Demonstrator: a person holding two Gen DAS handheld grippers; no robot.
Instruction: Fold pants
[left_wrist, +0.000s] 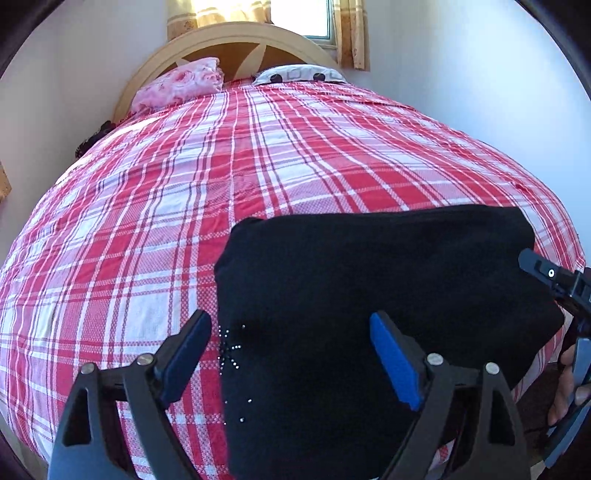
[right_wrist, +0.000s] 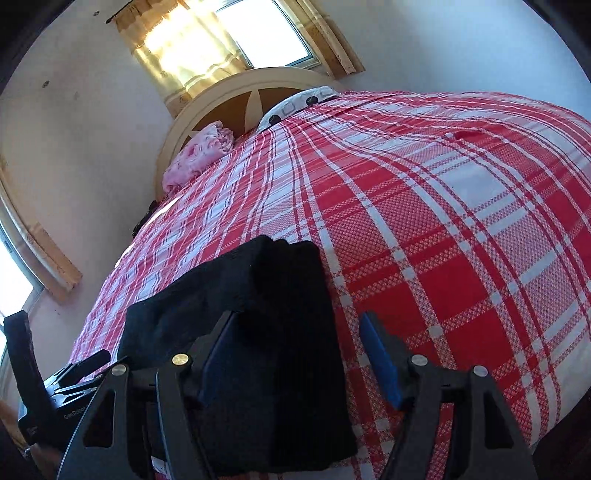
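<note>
The black pants (left_wrist: 369, 266) lie folded into a compact stack near the front edge of the bed, with small shiny studs along their left side. My left gripper (left_wrist: 291, 319) hovers over that left part, jaws wide open, nothing pinched. In the right wrist view the pants (right_wrist: 221, 288) show their right edge, which runs between the fingers of my right gripper (right_wrist: 298, 317). Its jaws are open, one finger over the cloth and the other over the sheet. The right gripper (left_wrist: 554, 280) also shows at the pants' right side, and the left gripper (right_wrist: 74, 369) appears low on the left.
A red and white plaid sheet (left_wrist: 258, 166) covers the bed. A pink pillow (left_wrist: 181, 85) and a white patterned pillow (left_wrist: 299, 74) rest against the curved headboard (left_wrist: 229, 37). Behind it is a curtained window (right_wrist: 207, 40). Walls flank the bed. A hand (left_wrist: 565, 387) holds the right tool.
</note>
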